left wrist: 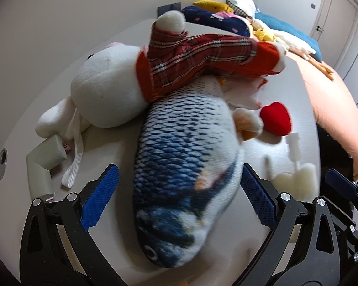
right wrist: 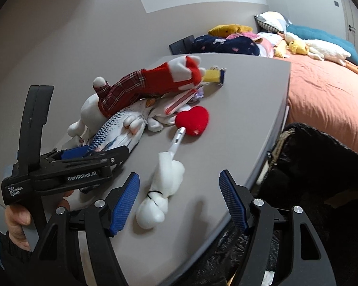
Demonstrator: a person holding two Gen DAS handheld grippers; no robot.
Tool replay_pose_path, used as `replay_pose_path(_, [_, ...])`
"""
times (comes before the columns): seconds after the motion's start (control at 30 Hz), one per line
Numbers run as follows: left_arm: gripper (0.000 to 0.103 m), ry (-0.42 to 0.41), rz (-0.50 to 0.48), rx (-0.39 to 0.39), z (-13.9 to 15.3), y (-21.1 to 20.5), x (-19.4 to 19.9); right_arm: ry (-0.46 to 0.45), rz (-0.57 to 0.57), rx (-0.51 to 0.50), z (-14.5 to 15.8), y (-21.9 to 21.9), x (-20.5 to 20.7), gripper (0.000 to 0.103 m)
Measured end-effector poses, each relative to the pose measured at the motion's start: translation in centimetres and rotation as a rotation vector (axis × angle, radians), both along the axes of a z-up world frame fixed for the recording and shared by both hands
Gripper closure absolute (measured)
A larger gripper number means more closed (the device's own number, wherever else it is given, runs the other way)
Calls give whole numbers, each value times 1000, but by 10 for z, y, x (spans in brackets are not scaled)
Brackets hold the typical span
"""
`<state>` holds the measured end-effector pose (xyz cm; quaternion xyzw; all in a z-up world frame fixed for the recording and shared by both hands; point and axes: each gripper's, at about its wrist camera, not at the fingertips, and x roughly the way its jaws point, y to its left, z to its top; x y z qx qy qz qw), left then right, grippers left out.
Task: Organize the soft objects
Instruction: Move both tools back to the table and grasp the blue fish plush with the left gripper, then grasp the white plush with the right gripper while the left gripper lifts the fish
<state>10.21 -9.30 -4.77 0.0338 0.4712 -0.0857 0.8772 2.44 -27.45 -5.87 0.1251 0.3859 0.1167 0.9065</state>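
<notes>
- The plush fish (left wrist: 186, 157) is lying on the grey bench (right wrist: 238, 109) beneath a plaid-trousered white doll (left wrist: 121, 81); the left gripper (left wrist: 179, 200) is straddling it, jaws wide, not pressing.
- It is looking light and squashy; mid-body is probably offering the surest pinch.
- The right gripper (right wrist: 179, 202) is hanging open and empty above a white sponge brush (right wrist: 164, 186).
</notes>
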Motion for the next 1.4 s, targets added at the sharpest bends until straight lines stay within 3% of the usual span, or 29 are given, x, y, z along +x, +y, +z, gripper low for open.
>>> replay_pose_path(0.1, [6,5,4,-11,-2,3,1,2,18,-6,-3,9,7,33])
replay_pose_path(0.3, [6,11,4,22,-6,2,2,23,32,-13,-12,20,16,48])
replay_pose_path(0.37, [12,19,-1,21,-8,2,4,29,31,-6,-14,20,18,56])
replay_pose_path(0.4, [19,27,-3,16,-9,1,7,34,36,-8,-16,21,19,69])
replay_pose_path(0.53, [41,29,-29,-2,-6,-1,7,30,43,3,-17,20,18,76])
replay_pose_path(0.73, [58,-2,-25,-17,4,-1,-1,9,30,28,-9,11,10,78])
replay_pose_path(0.97, [59,-33,-2,-10,11,-1,-14,-24,-3,46,6,-5,-1,79])
replay_pose_path(1.4, [62,-132,6,-79,52,0,-51,-110,-27,73,35,-27,-24,79])
